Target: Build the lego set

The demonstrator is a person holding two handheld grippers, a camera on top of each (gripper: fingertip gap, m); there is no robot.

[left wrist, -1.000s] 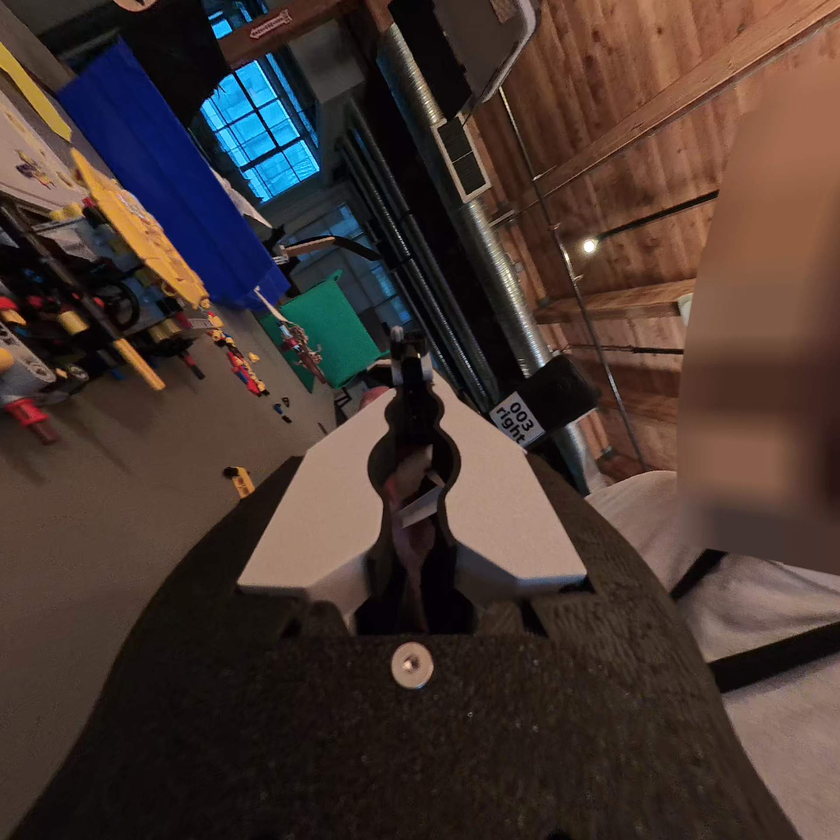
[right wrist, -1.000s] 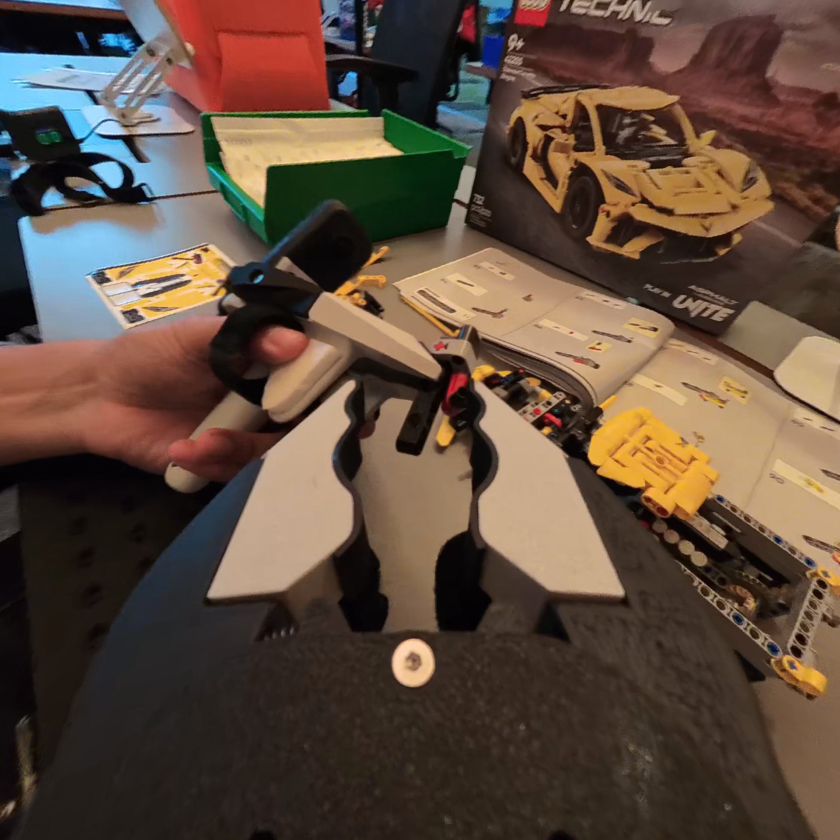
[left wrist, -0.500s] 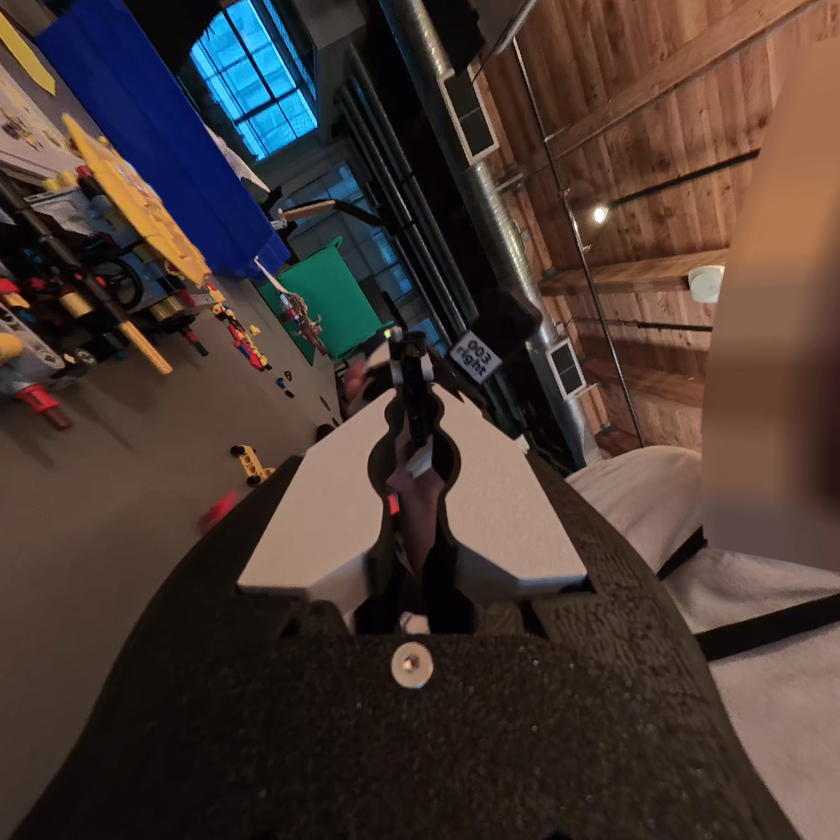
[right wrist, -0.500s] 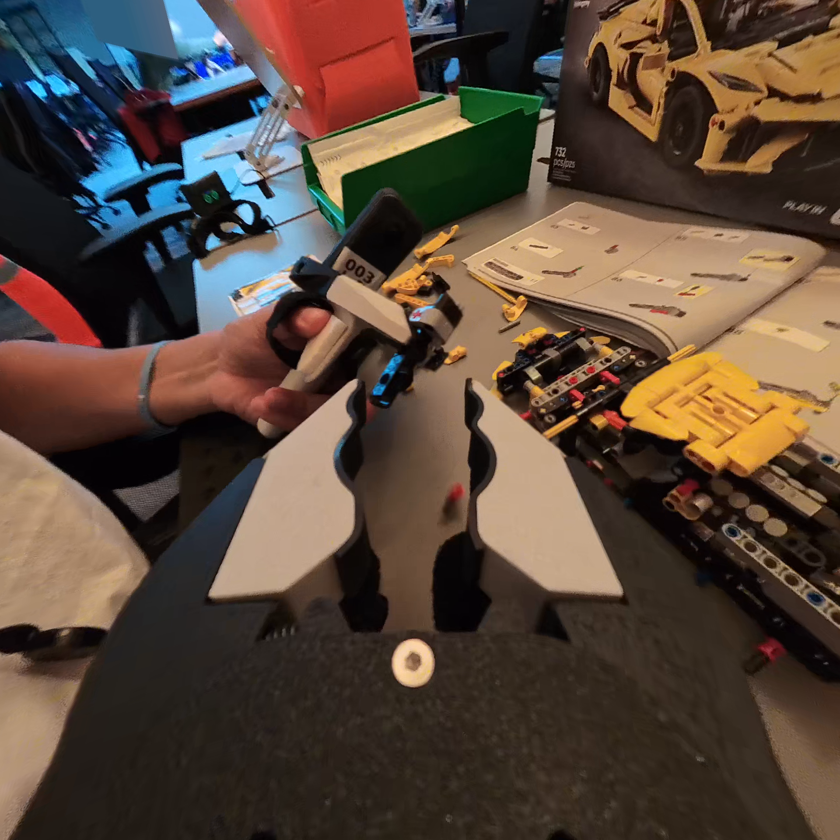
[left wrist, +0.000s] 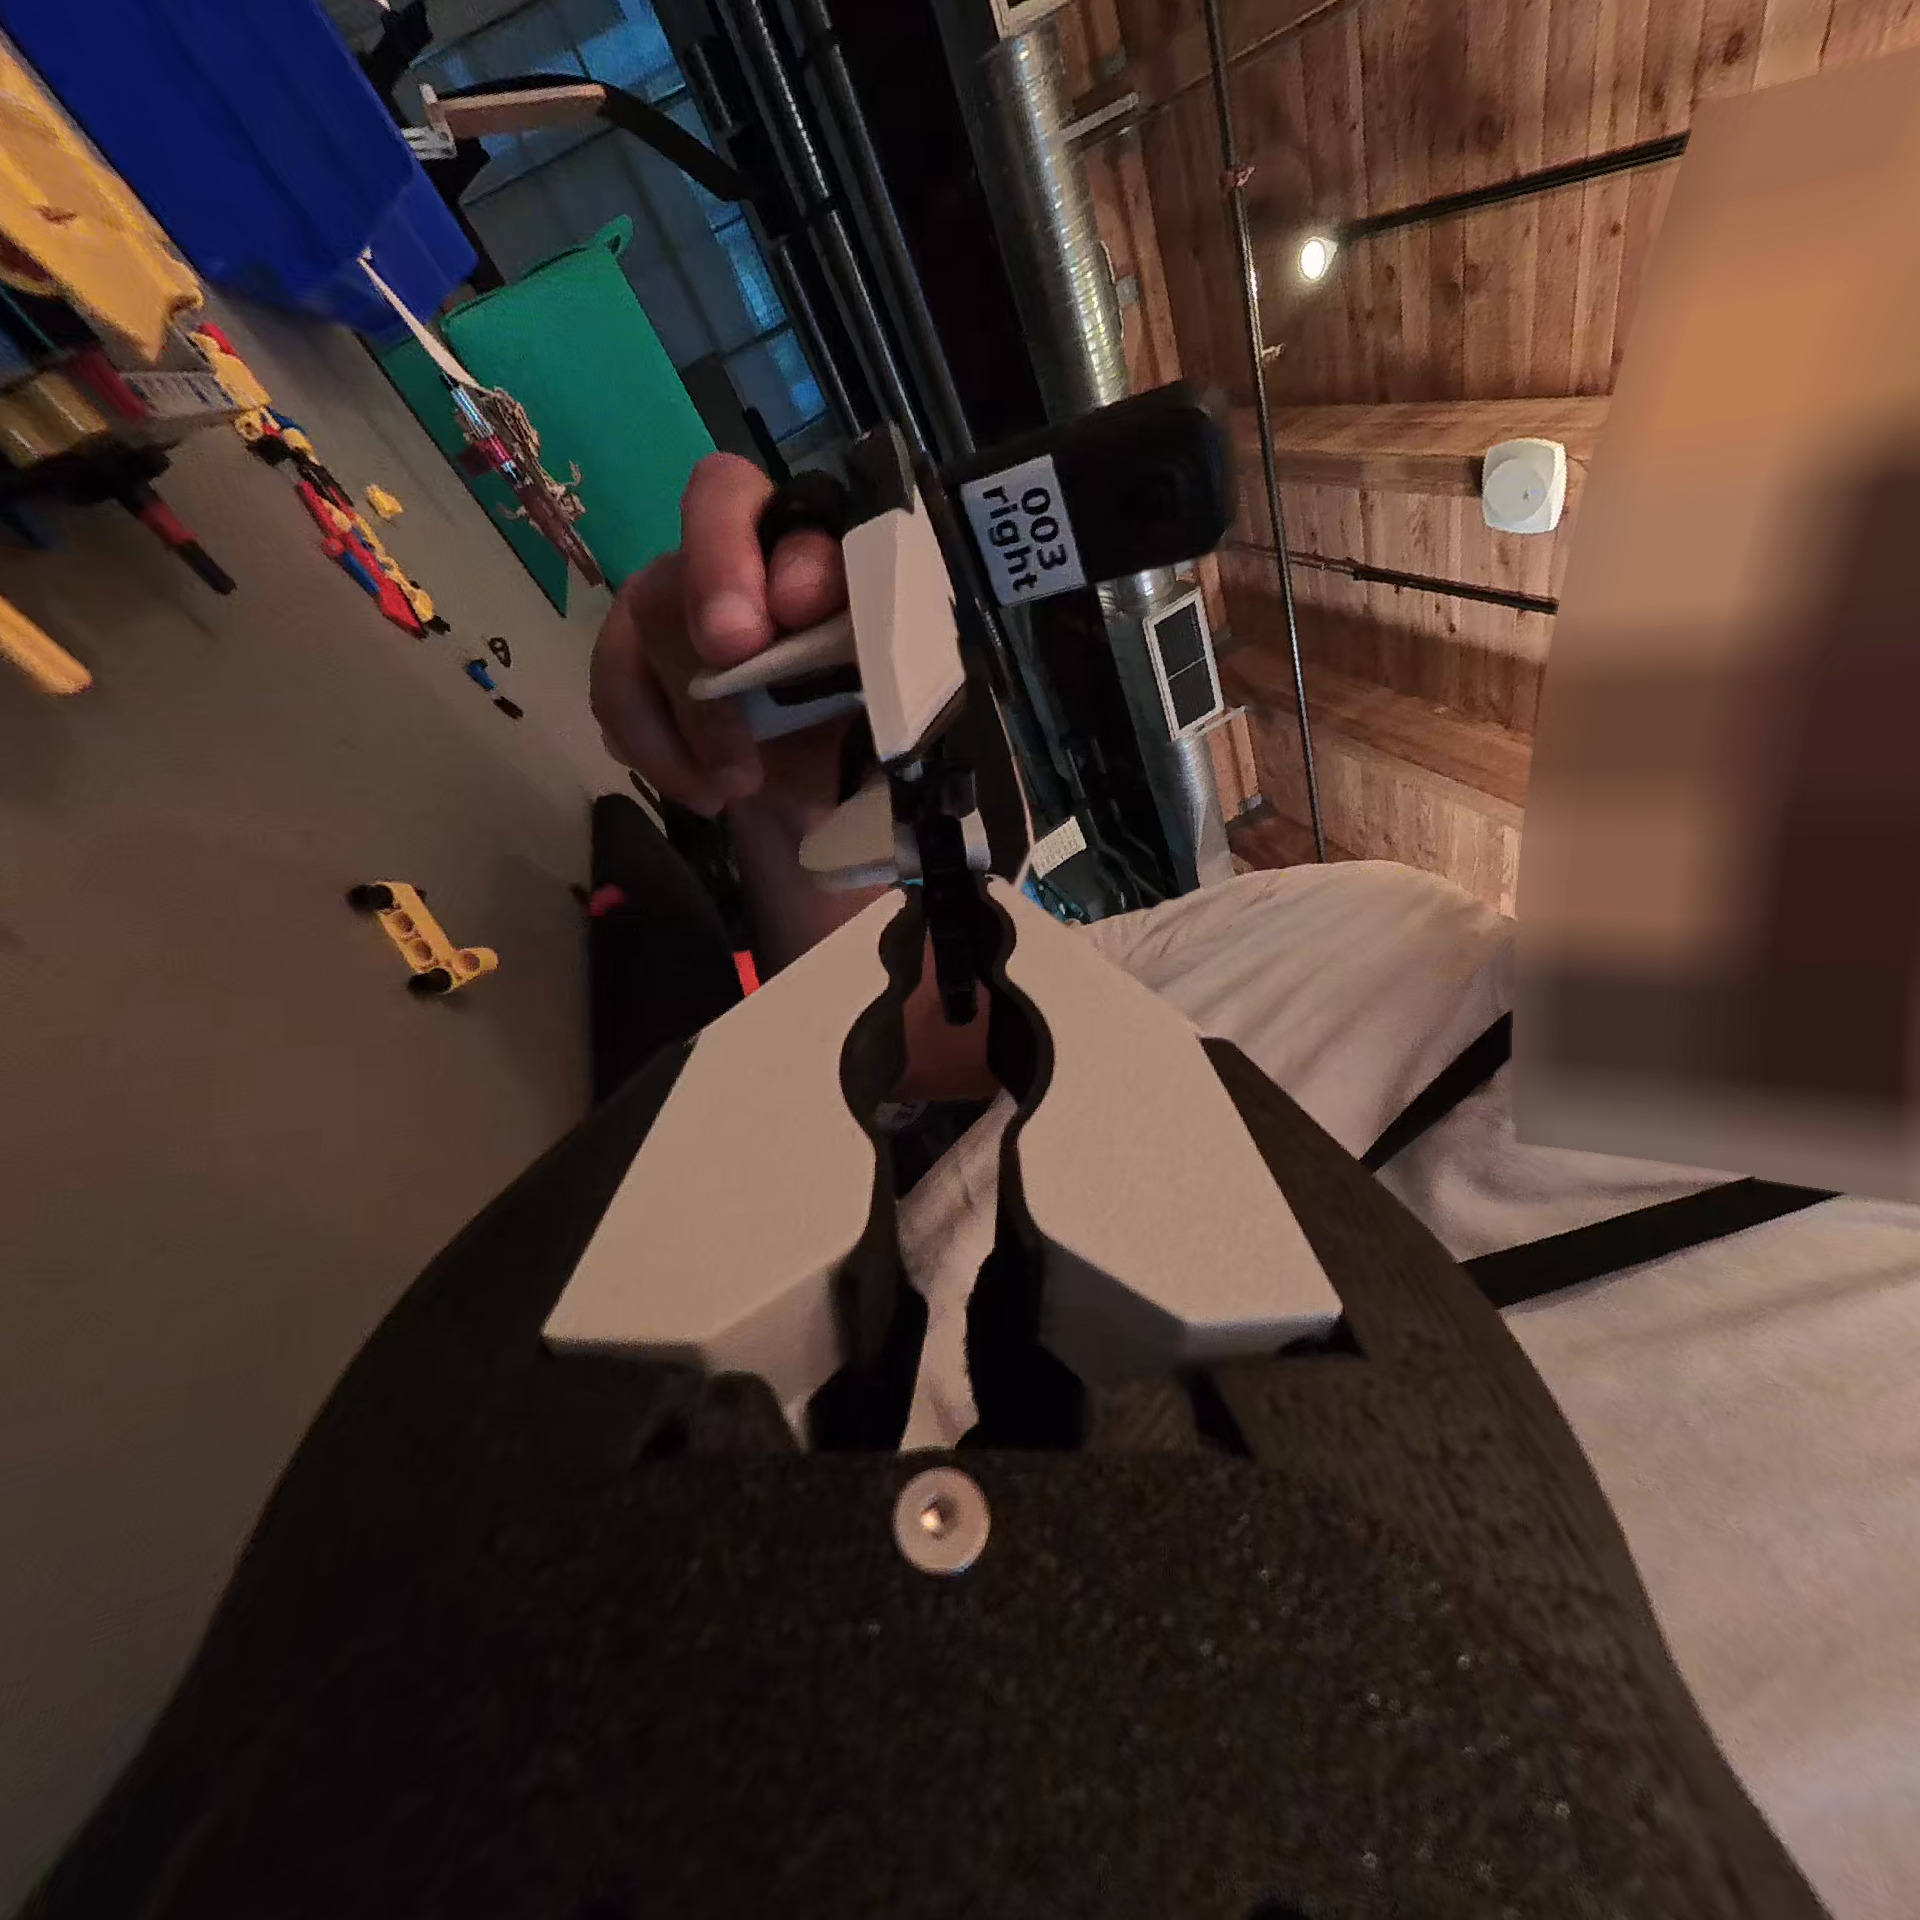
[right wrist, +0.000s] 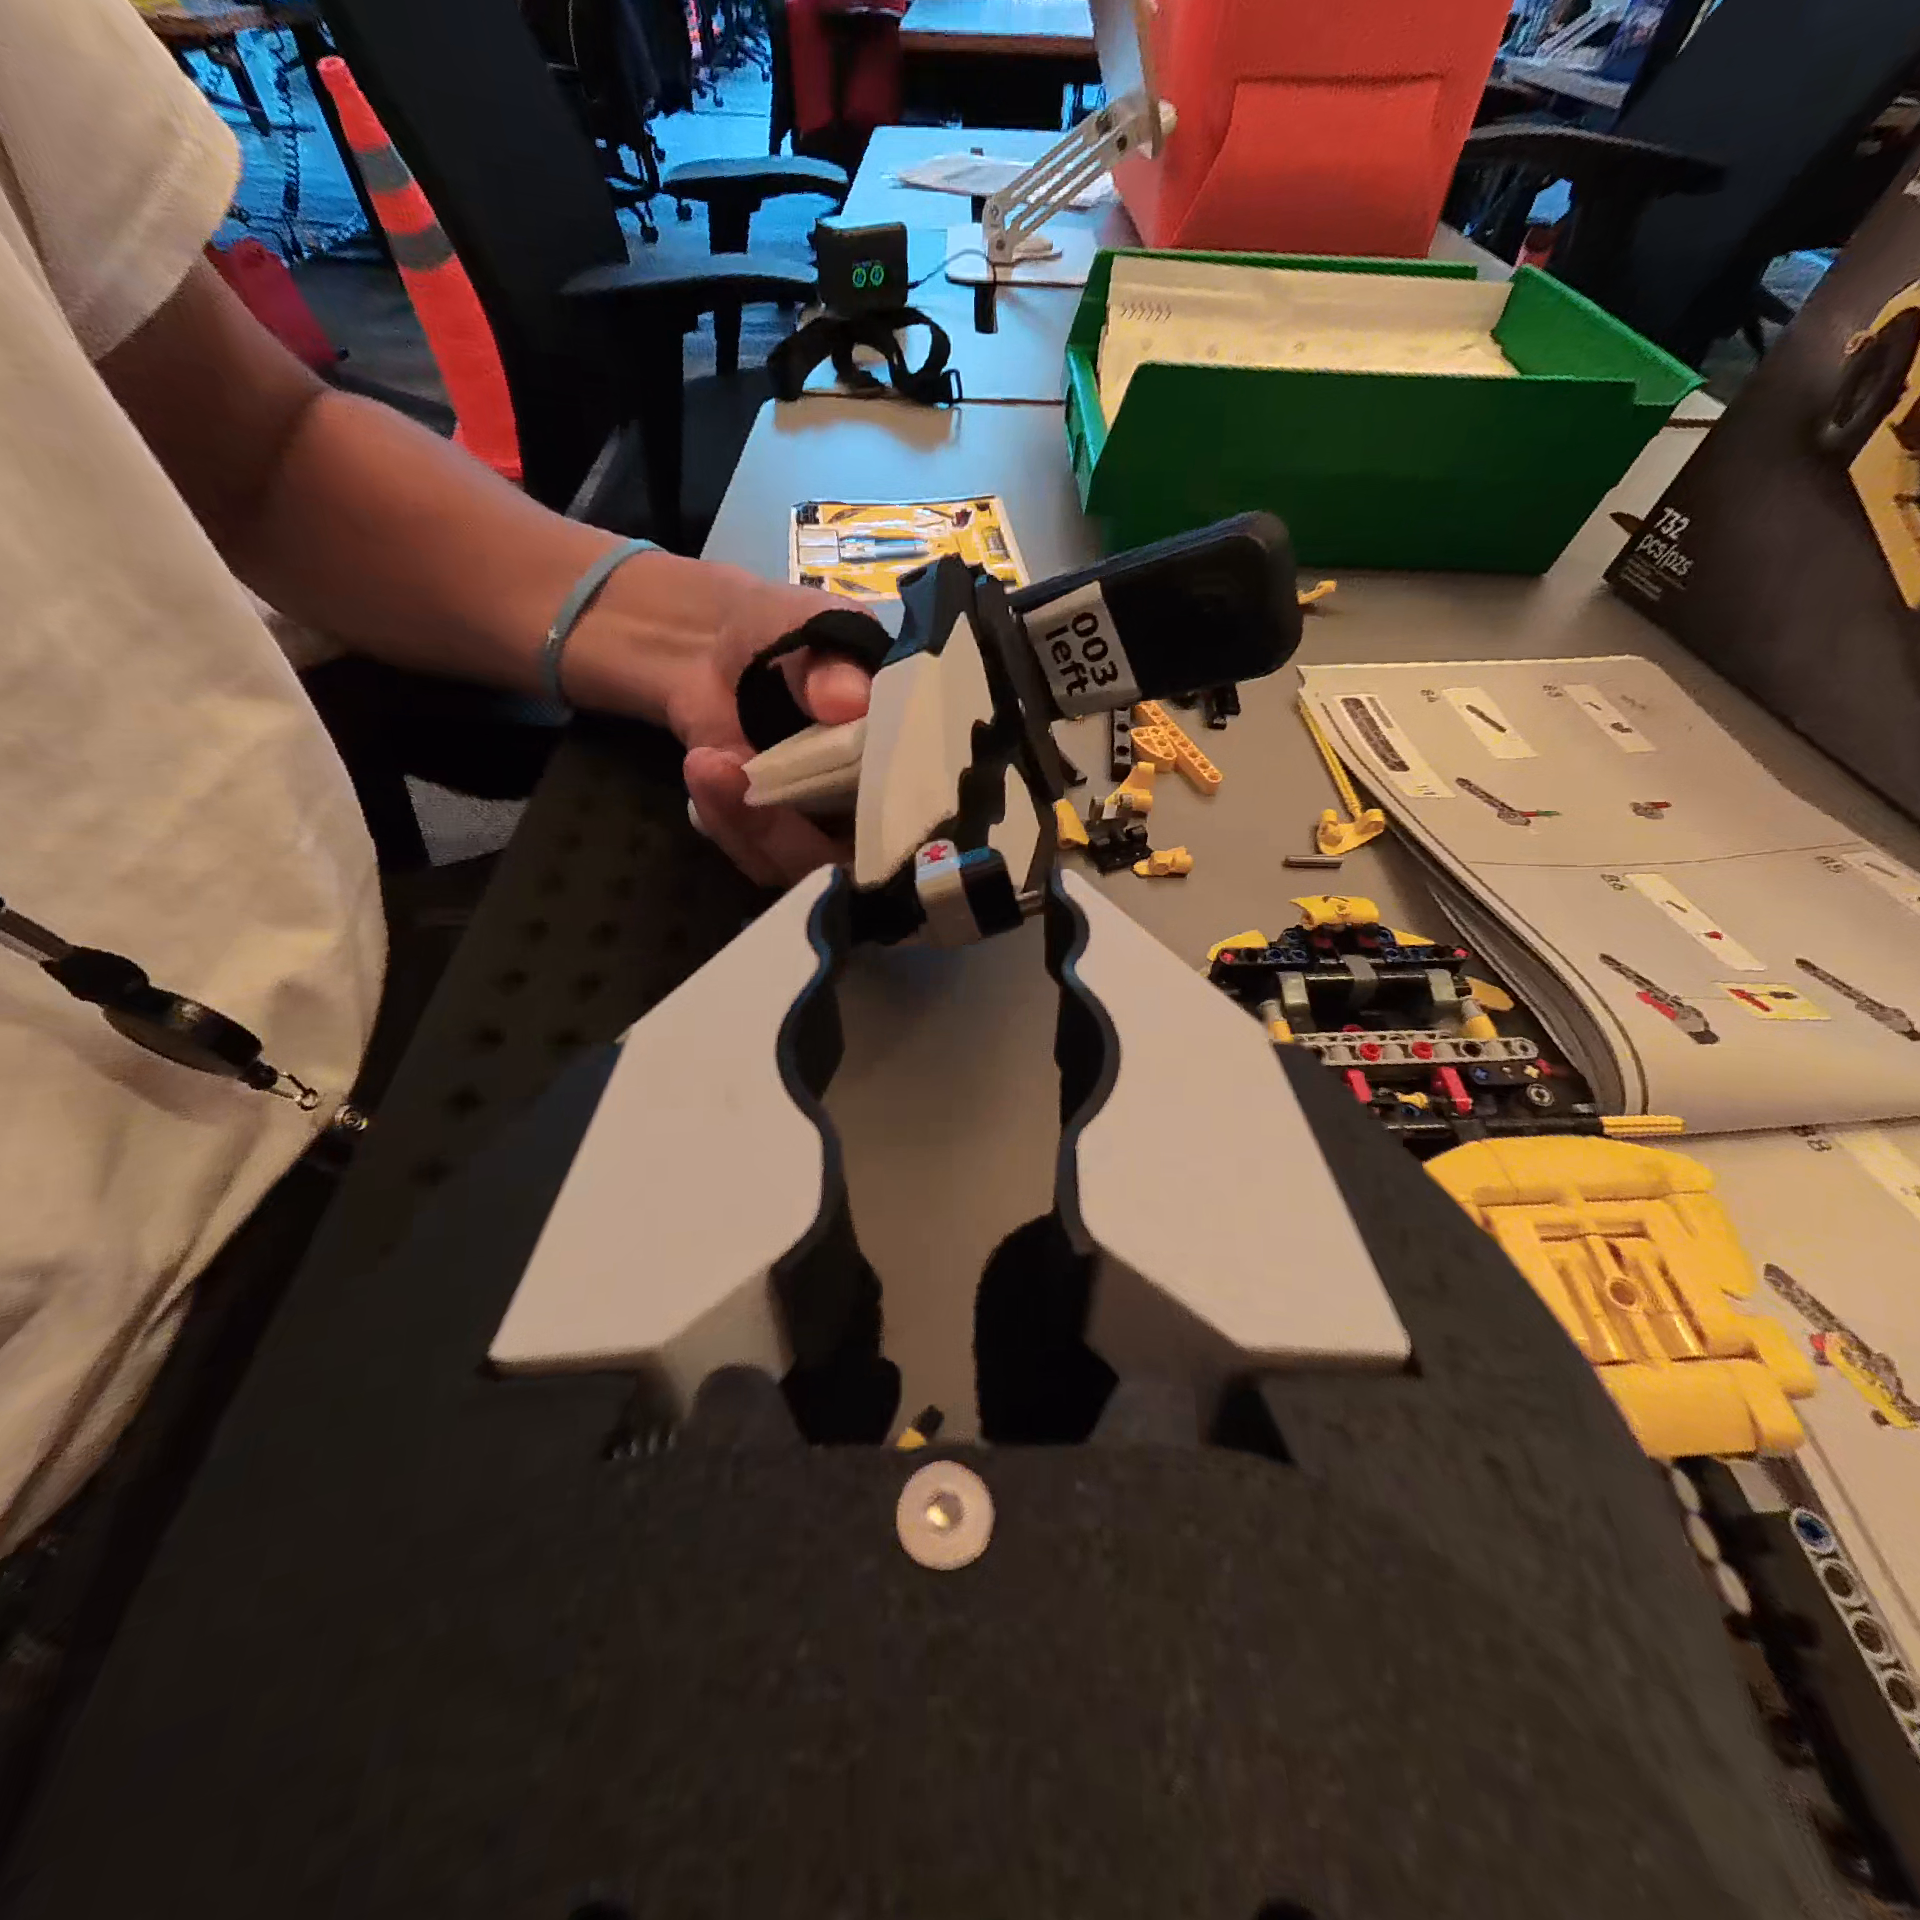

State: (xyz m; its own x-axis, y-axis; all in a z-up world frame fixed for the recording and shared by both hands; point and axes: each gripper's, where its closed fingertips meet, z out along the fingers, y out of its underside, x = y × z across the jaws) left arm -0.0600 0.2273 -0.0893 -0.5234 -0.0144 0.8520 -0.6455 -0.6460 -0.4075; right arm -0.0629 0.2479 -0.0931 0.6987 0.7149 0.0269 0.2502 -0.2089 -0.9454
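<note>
Left gripper (right wrist: 951, 883) clamped on the piece (right wrist: 961, 888); right gripper (right wrist: 940, 914) spread, empty.

Left to right in the right wrist view: the piece, grey and black with a red mark, is held in the air just off the right fingertips. Its long axis runs across the gap between them. The right gripper is nearest, probably closing next. Chassis (right wrist: 1382, 1023) and manual (right wrist: 1621, 873) lie on the table (right wrist: 1226, 883) to the right.

Grey table (right wrist: 1195, 904), open instruction booklet (right wrist: 1621, 852), green bin (right wrist: 1361, 447), sticker sheet (right wrist: 894, 540), loose yellow Lego pieces (right wrist: 1174, 748)
</note>
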